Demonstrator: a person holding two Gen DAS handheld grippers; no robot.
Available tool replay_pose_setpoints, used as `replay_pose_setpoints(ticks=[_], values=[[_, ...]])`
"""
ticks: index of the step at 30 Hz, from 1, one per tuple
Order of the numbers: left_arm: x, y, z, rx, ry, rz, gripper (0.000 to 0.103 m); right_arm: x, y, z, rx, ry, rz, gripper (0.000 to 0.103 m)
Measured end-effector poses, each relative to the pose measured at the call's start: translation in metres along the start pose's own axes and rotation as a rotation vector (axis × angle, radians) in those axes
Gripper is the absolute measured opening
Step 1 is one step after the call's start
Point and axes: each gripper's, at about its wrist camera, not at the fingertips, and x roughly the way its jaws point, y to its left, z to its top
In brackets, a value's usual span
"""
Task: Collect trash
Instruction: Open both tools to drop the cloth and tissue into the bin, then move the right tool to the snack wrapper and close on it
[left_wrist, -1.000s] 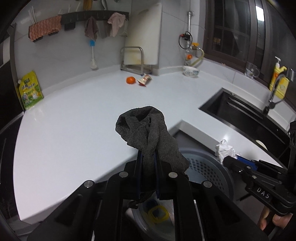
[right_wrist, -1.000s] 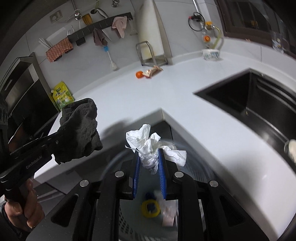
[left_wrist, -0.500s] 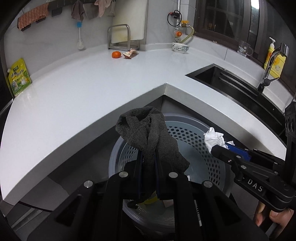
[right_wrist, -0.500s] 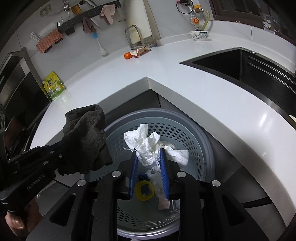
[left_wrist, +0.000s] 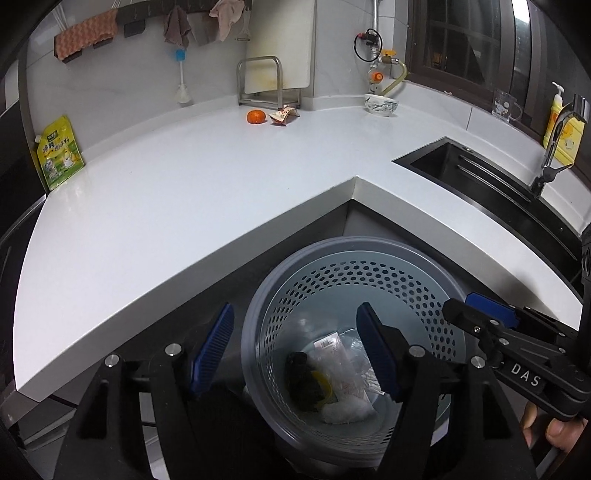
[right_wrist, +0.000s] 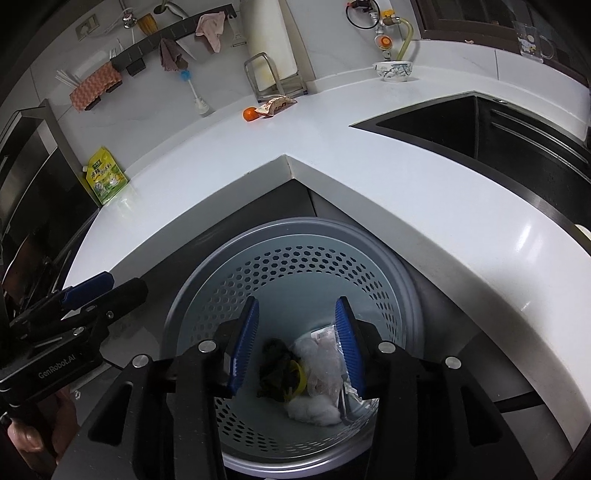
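A grey perforated waste basket stands on the floor under the inner corner of the white counter. At its bottom lie a dark grey cloth, a white tissue wad, a clear plastic wrapper and a yellow ring. My left gripper hangs over the basket with its jaws opening and nothing between them. My right gripper is beside it over the basket, jaws also opening and empty. Each gripper shows at the edge of the other's view.
At the back of the counter lie an orange fruit and a crumpled snack wrapper, next to a rack with a cutting board. A bowl sits further right, a yellow-green pouch at the left, a dark sink at the right.
Both grippers came down over the basket and opened. The dark cloth left the left jaws and the white tissue left the right jaws; both now lie in the basket.
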Motion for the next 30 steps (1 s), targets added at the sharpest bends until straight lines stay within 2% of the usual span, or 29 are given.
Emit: replay_pose_setpoints(ticks=[14, 18, 22, 30], values=[[0.004, 0.004, 0.001, -0.008, 0.014, 0.005, 0.068, 0.001, 0.002, 0.001, -0.013, 0.007, -0.002, 0.042], [0.006, 0.007, 0.002, -0.021, 0.019, 0.001, 0.073, 0.001, 0.003, 0.002, -0.015, -0.002, 0.021, 0.042], [0.009, 0.011, 0.005, -0.029, 0.020, 0.004, 0.073, 0.001, 0.007, 0.004, -0.037, -0.016, 0.027, 0.044], [0.010, 0.024, 0.022, -0.066, 0.008, 0.002, 0.081, 0.003, 0.012, 0.022, -0.030, -0.026, 0.044, 0.050]])
